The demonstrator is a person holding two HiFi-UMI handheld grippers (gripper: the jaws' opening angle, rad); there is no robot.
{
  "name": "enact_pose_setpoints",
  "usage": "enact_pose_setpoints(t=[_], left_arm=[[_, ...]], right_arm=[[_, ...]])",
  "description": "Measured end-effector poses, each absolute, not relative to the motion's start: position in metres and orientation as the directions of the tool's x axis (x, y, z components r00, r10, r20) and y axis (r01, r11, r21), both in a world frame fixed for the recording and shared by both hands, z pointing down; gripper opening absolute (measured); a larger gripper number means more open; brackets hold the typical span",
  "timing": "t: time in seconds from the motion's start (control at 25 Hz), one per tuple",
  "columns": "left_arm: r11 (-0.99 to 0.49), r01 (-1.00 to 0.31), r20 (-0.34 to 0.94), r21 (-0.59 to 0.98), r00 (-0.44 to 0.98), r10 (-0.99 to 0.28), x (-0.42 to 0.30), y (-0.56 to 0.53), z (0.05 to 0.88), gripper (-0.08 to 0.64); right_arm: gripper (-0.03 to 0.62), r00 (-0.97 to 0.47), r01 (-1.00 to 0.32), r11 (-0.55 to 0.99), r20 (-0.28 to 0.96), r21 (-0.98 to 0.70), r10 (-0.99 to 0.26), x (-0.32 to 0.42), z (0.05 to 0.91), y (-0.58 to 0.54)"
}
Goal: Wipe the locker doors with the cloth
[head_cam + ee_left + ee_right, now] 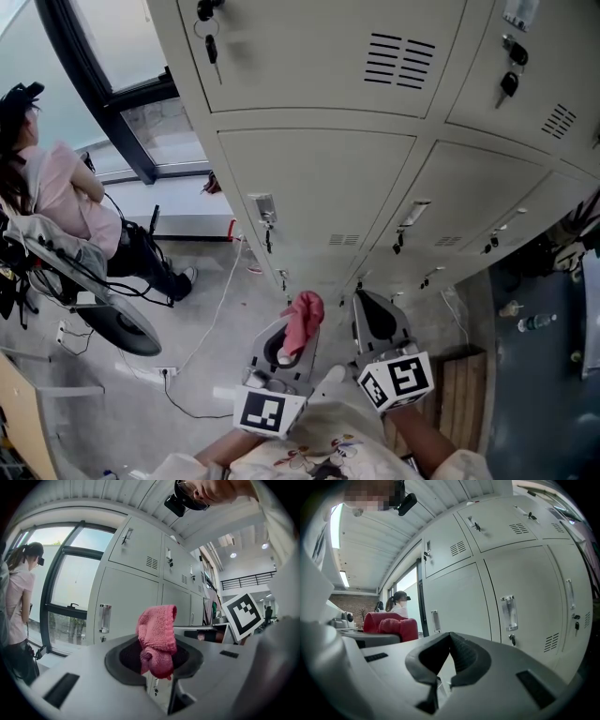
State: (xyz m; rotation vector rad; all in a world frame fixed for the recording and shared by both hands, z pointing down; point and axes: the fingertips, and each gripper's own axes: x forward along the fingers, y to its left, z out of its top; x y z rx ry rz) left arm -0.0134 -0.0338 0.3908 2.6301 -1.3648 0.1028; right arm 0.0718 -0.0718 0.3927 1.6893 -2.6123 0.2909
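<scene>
The left gripper (282,343) grips a pink cloth (303,322); the right gripper (367,306) is clenched empty, both near grey locker doors (319,183).

Floor (216,337): grey, smooth, lightly scuffed. Lockers (319,187) stand on it along the far side.

White cable (217,309) trails from the locker foot across the floor to a socket block (167,372). A black cable (192,410) loops on just past the block.

Left: dark round disc (117,330) on the floor, and near it a person's shoe (187,275). Small red scrap (255,270) close to the locker base.

Right: slatted wooden board (459,389) flat on the floor. Beside it a dark blue stretch (544,394), floor or mat, cannot tell. A bottle (536,322) lies on it on its side.
</scene>
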Motion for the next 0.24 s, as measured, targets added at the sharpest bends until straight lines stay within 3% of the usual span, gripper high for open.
enact_pose_setpoints(t=[0.24], left_arm=[[-0.579,-0.804,0.147,0.133,0.594,-0.791,-0.0103,-0.0326,0.3902,0.098]], right_arm=[[0.005,-0.420,-0.903,0.400,0.127,-0.156,-0.899,0.0697,0.3969,-0.0700]])
